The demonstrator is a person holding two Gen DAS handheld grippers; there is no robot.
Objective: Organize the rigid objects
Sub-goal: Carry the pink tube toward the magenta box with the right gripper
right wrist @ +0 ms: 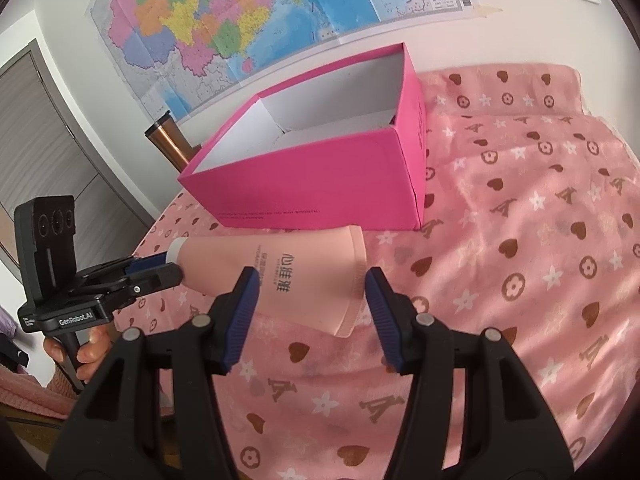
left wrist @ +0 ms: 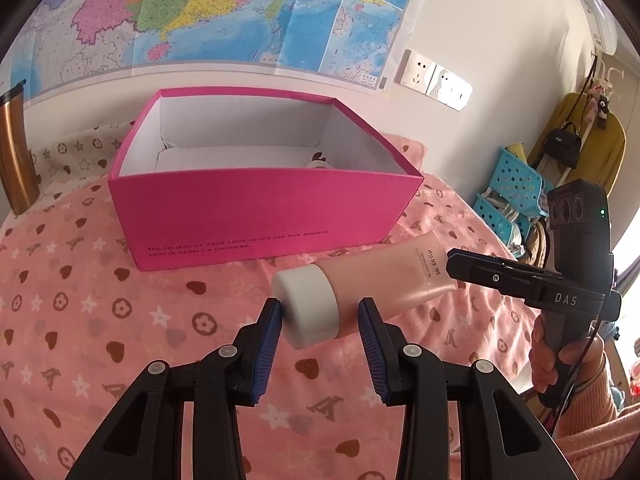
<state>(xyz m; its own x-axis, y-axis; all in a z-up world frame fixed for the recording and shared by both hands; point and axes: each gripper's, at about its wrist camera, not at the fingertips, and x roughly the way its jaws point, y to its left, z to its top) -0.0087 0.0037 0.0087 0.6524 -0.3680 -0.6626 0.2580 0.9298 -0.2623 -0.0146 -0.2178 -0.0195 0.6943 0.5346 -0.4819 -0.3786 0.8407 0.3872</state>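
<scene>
Pink tube point(left wrist: 384, 280) lies on the bedspread point(left wrist: 100, 300) just in front of the magenta box point(left wrist: 260, 216). Your left gripper point(left wrist: 320, 320) clamps its white cap point(left wrist: 308, 304); your right gripper point(right wrist: 308, 292) straddles the crimped end, grip unclear.

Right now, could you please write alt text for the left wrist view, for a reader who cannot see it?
A pink tube with a white cap sits between the jaws of the left gripper, above a pink patterned bedspread. The right gripper reaches its far end. Behind stands an open pink box, under a wall map.
</scene>
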